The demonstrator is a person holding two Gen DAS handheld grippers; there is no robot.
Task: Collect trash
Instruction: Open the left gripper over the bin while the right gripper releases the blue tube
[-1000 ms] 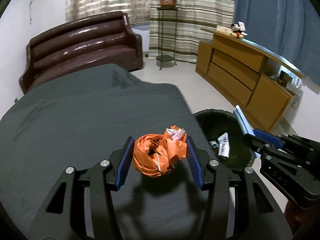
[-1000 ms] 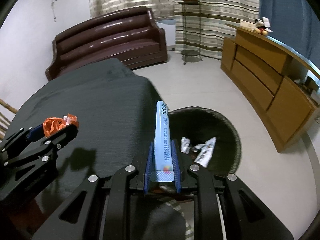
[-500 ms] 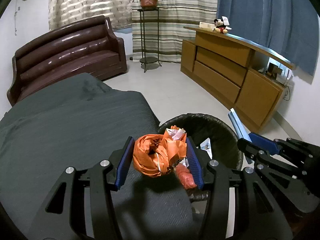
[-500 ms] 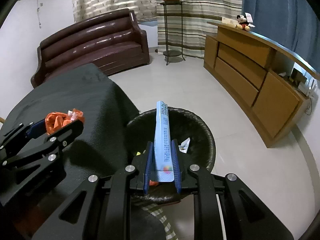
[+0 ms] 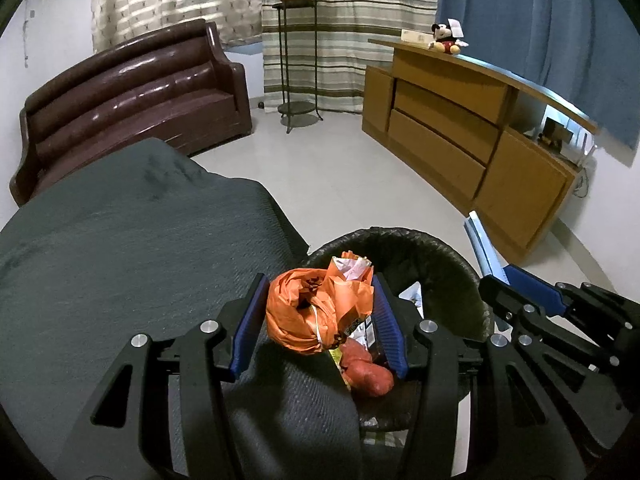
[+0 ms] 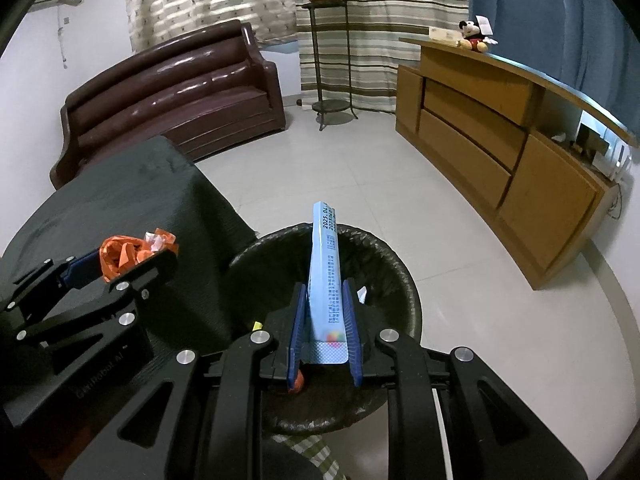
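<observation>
Left tongs point(image 5: 320, 320), clamped on an orange wad point(image 5: 316, 312), are held at the bin point(image 5: 440, 256) rim — right tongs point(image 6: 324, 320), gripping a blue box point(image 6: 326, 264) lengthwise, are seen directly above its mouth.

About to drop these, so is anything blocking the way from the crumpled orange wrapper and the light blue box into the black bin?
Nothing visible: crumpled orange wrapper and light blue box hang over the black-lined bin, its mouth open.

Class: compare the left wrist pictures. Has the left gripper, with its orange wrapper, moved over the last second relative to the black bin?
Yes. The left gripper, shut on the orange wrapper, has travelled from over the dark table cover toward the black bin, and now reaches its near rim.
</observation>
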